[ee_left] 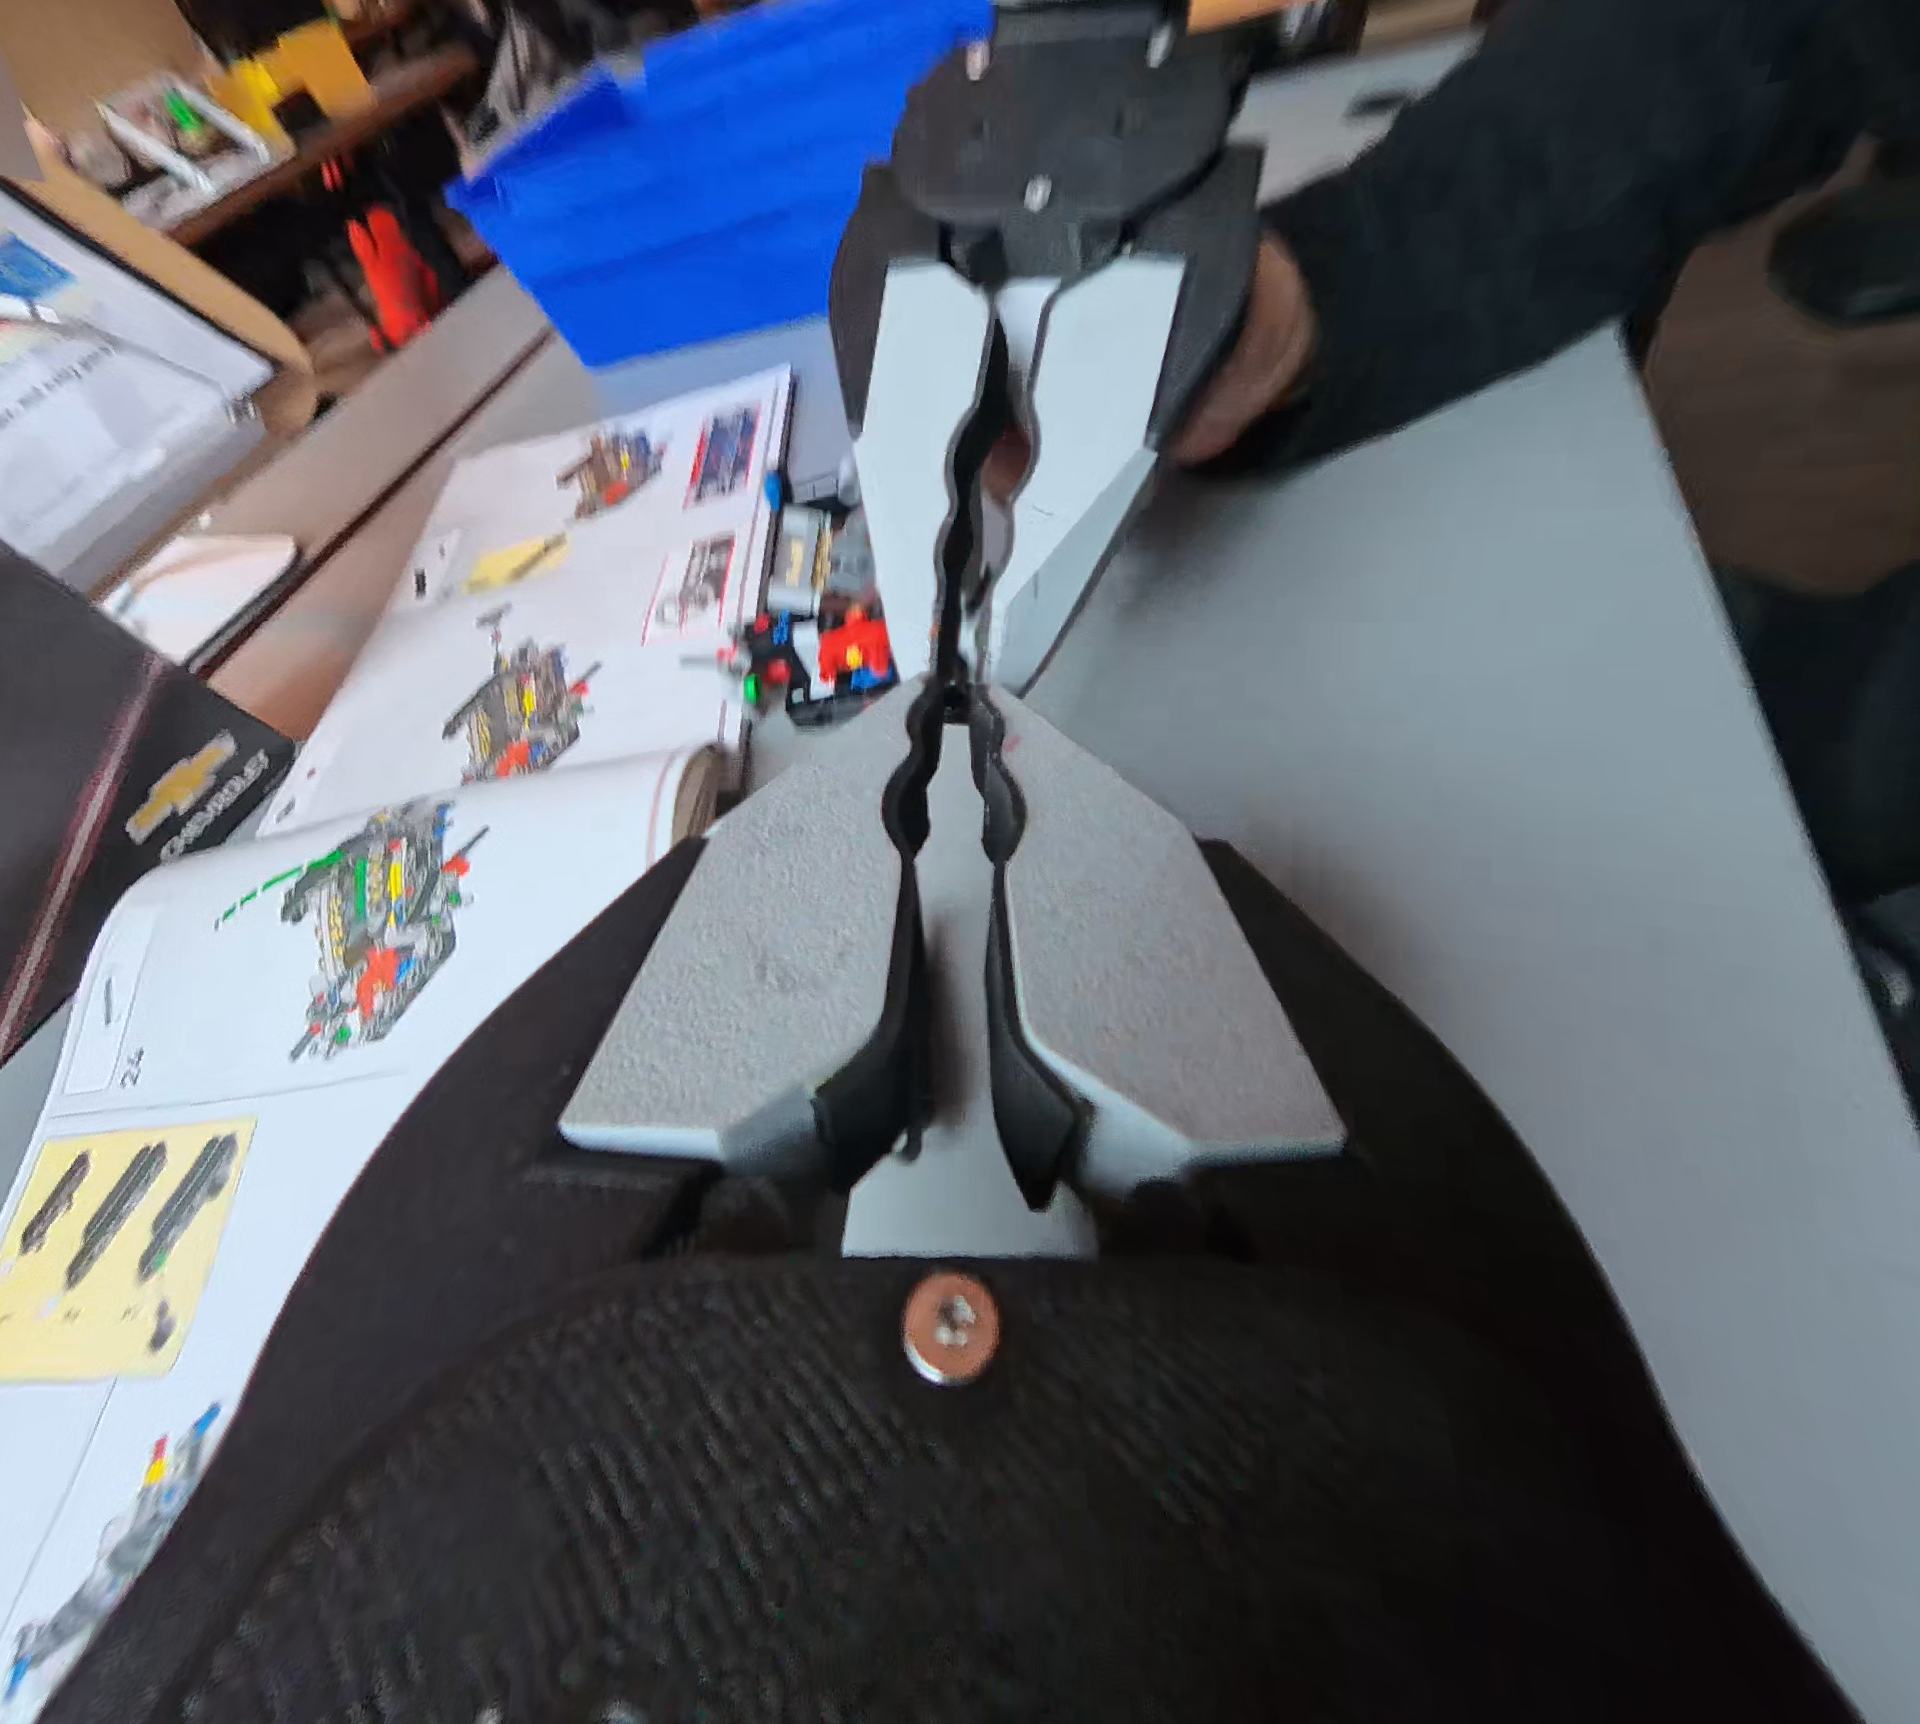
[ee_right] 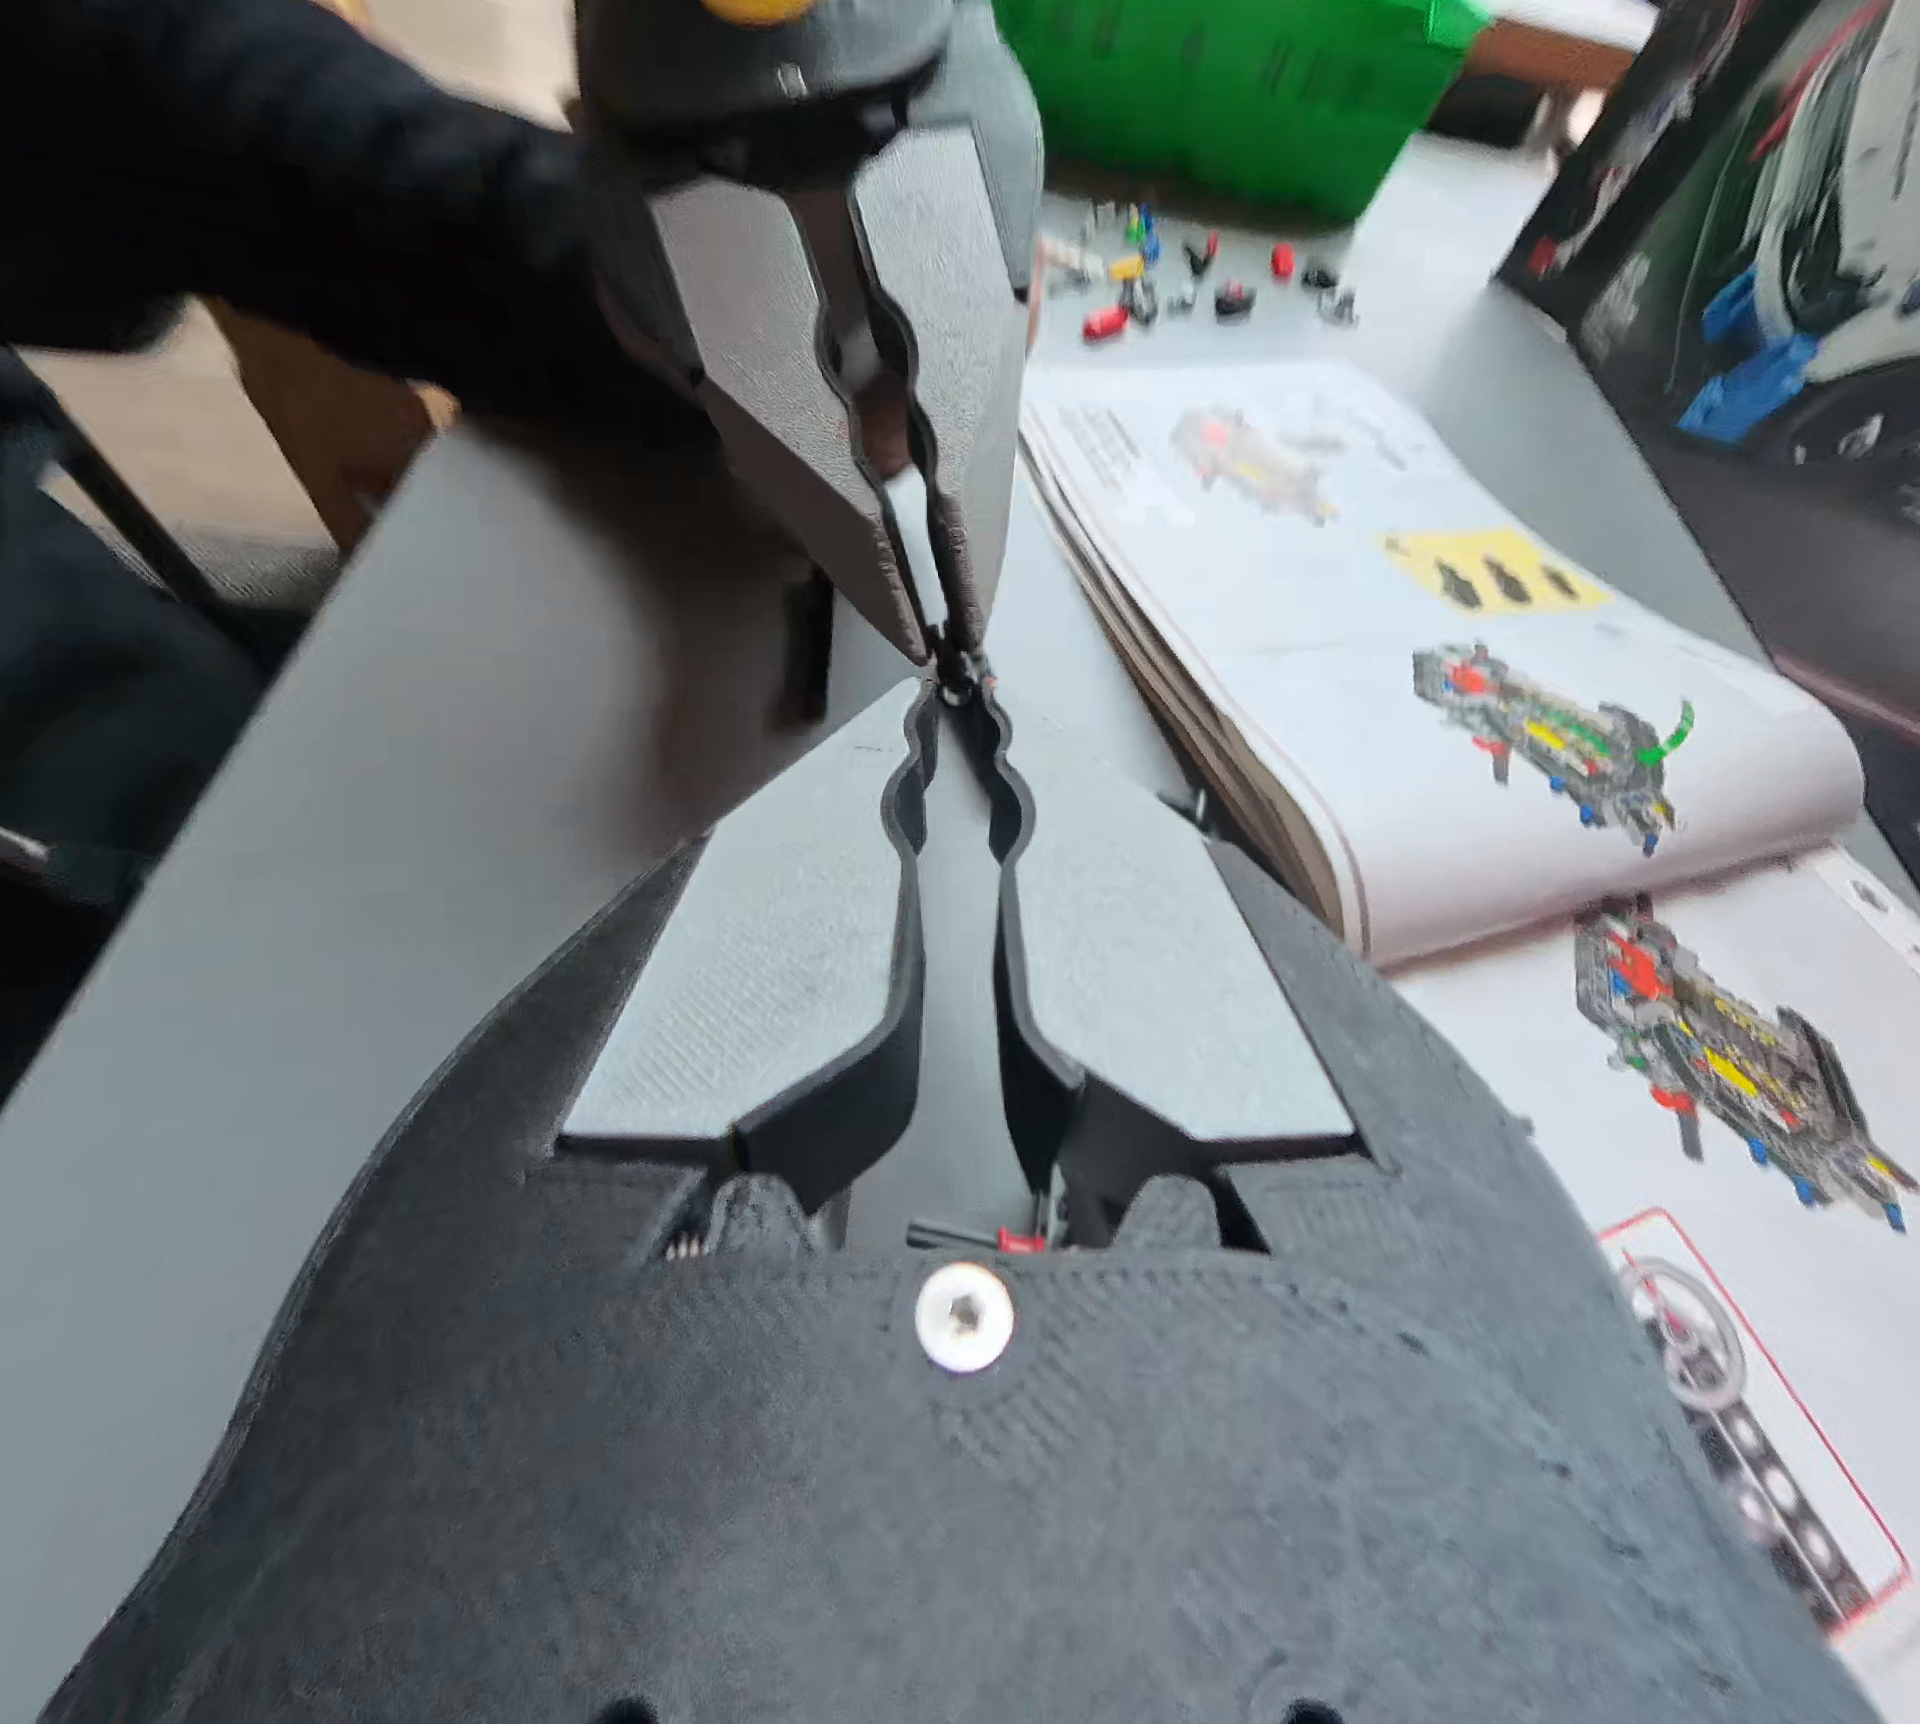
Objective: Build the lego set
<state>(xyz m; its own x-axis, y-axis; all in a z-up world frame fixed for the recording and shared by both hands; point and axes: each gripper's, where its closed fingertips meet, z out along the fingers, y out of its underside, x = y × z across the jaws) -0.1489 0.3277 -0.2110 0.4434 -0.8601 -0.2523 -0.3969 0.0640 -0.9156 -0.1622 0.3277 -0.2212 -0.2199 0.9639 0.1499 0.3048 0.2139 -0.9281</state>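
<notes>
My left gripper (ee_left: pixel 948 706) and my right gripper (ee_right: pixel 954 706) meet tip to tip above the grey table (ee_left: pixel 1403 739). Both are shut on a small black lego piece (ee_left: pixel 951 685), which also shows in the right wrist view (ee_right: pixel 953 675). In the left wrist view the right gripper (ee_left: pixel 956 658) comes down from above, held by a hand in a dark sleeve. In the right wrist view the left gripper (ee_right: pixel 943 640) comes down from the upper left. A partly built lego model (ee_left: pixel 831 614) with grey, red and black parts lies just behind the tips. Most of the small piece is hidden by the fingertips.
An open instruction booklet (ee_left: pixel 582 635) lies left of the grippers; it also shows in the right wrist view (ee_right: pixel 1403 635). Loose lego pieces (ee_right: pixel 1164 282) lie before a green bin (ee_right: pixel 1195 85). A blue bin (ee_left: pixel 727 157) stands behind. A black set box (ee_left: pixel 104 791) stands at the left.
</notes>
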